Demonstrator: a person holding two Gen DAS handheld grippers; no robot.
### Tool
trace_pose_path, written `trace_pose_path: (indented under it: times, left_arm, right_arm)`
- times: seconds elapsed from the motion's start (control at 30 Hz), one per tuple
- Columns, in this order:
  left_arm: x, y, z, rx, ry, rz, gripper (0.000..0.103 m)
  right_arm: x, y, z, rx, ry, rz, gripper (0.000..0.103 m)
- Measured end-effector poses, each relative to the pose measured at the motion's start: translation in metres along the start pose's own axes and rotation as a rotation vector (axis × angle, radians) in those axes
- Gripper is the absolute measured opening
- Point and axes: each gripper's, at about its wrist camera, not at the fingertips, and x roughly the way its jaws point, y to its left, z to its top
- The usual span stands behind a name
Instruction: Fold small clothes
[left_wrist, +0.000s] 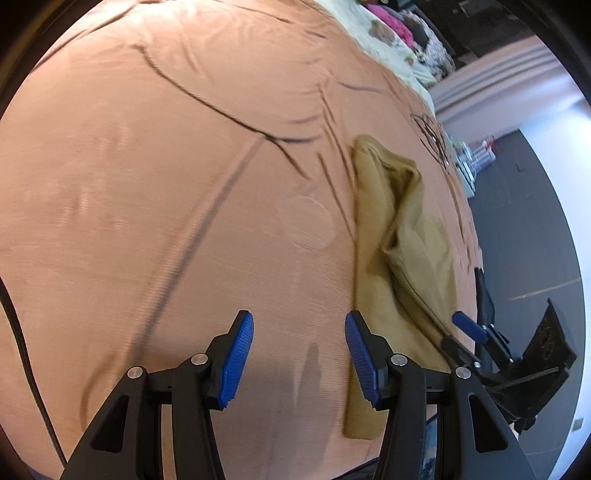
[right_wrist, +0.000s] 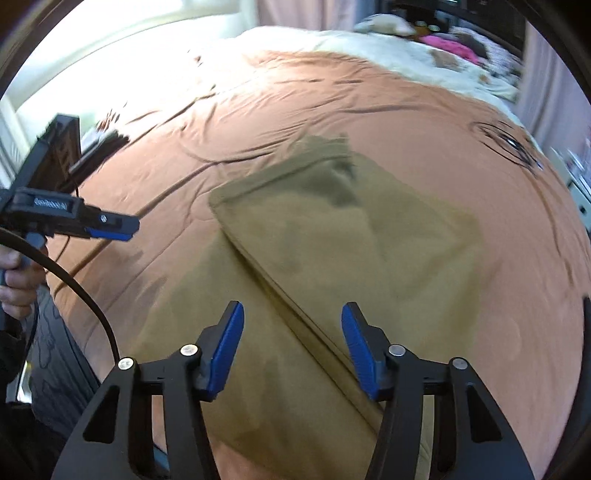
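Left wrist view: my left gripper (left_wrist: 299, 354) points steeply down at the bed (left_wrist: 147, 184), fingers (left_wrist: 236, 365) spread about halfway, nothing between them, only the rust-orange bedspread under the gap. Olive-tan garment (left_wrist: 402, 258) lies on the bed to the right of that gripper; its near edge runs just behind the right-hand blue pad. I can't tell if the pad touches the cloth. Part of the garment is folded over itself, with a raised ridge along the fold. Right gripper (left_wrist: 467, 326) pokes in at the lower right edge of this view, at the garment's far side.

Right wrist view: right gripper (right_wrist: 291, 350) also tilted steeply down, fingers (right_wrist: 225, 354) apart, not pinching anything. Garment (right_wrist: 332, 240) sits directly below and ahead of it, flat on the bed (right_wrist: 498, 277), one flap folded diagonally across the lower layer, fold seam passing under the gap between the fingers. Cloth looks below the pads, not between them. Left gripper (right_wrist: 110, 227) shows at the left edge, roughly level in this view, off to the side of the garment. The person's hand (right_wrist: 16, 284) wraps its grip, black cable (right_wrist: 74, 288) looping down from it. Image is motion-blurred.
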Motion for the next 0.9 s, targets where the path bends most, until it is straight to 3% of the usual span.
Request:
trace_pose_path:
  times: [0.1, 0.2, 0.27, 0.43, 0.47, 0.67, 0.9]
  left_arm:
    - [-0.008, 0.014, 0.004, -0.023, -0.009, -0.001, 0.054]
    - [-0.012, 0.026, 0.006, -0.044, -0.014, -0.005, 0.054]
    - [-0.011, 0.030, 0.008, -0.053, -0.012, -0.012, 0.054]
    - [-0.007, 0.028, 0.015, -0.053, -0.003, -0.024, 0.054]
    - [-0.006, 0.026, 0.016, -0.051, -0.003, -0.027, 0.054]
    - [0.002, 0.010, 0.028, -0.026, 0.006, -0.044, 0.054]
    - [0.015, -0.017, 0.046, 0.018, 0.015, -0.045, 0.054]
  right_arm:
    - [0.016, 0.012, 0.014, -0.055, 0.031, -0.015, 0.052]
    - [0.037, 0.019, 0.030, -0.101, 0.063, -0.052, 0.043]
    - [0.051, 0.025, 0.036, -0.128, 0.082, -0.090, 0.042]
    - [0.072, 0.031, 0.048, -0.173, 0.107, -0.133, 0.009]
    - [0.068, 0.029, 0.052, -0.169, 0.098, -0.129, 0.007]
    - [0.035, -0.007, 0.063, -0.045, 0.020, -0.072, 0.005]
    - [0.004, -0.065, 0.061, 0.088, -0.048, -0.068, 0.005]
